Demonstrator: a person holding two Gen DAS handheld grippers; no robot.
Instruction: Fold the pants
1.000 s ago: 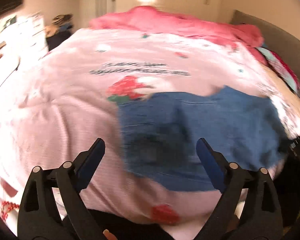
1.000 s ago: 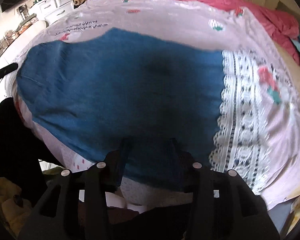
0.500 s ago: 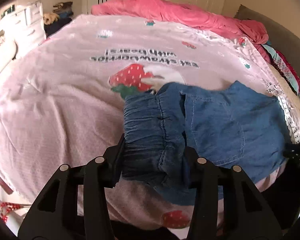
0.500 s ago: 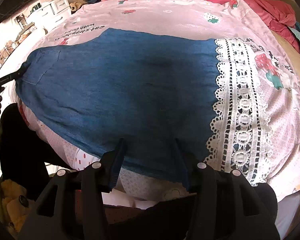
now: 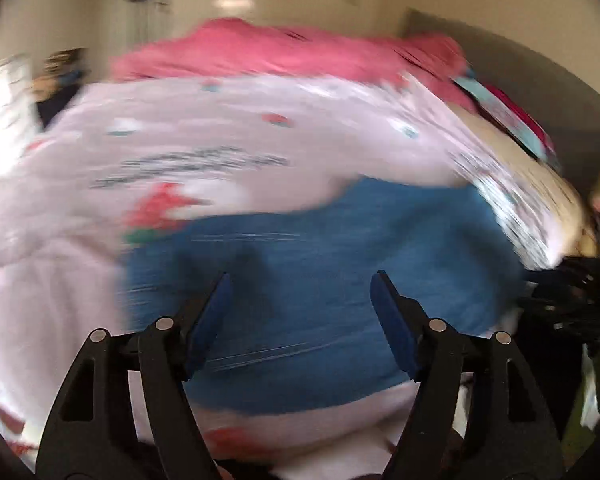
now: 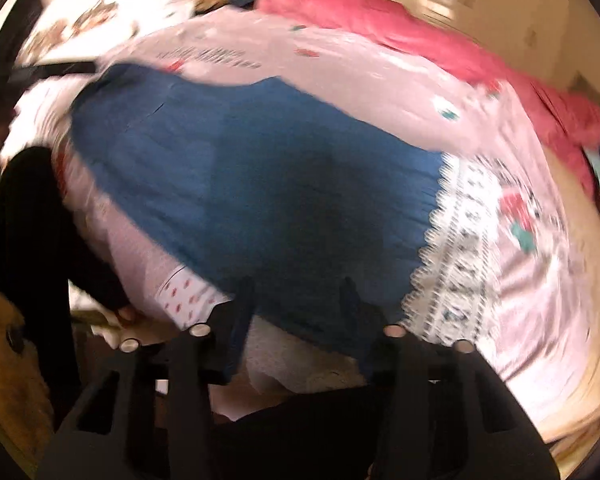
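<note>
Bed (image 5: 60, 264) fills both views, covered by a pale pink spread printed with strawberries and a line of dark lettering; white lace band (image 6: 456, 264) runs across the spread near the right side. Crumpled hot-pink blanket (image 5: 300, 52) heaped along the far edge. Blue denim pants (image 6: 260, 184) lie flat on the spread near the front edge of the bed, one end butting the lace band, the other reaching toward the left tongs; no crisp fold line is readable, both views are motion-blurred. Left tongs (image 5: 300, 304) hover over the near end of the denim, jaws opening, nothing pinched between the blue pads, cloth lying beneath them. Right tongs (image 6: 296, 312) sit at the front hem of the pants, jaws closing with the denim edge between them; pads do not look pressed on it yet, though blur makes this hard to judge. Step in hand, as I read it: taking hold of the garment's edges between folds. Next move likely calls for both tongs to pinch firm cloth at matching points, then lift and carry one end over the other, keeping edges aligned.
</note>
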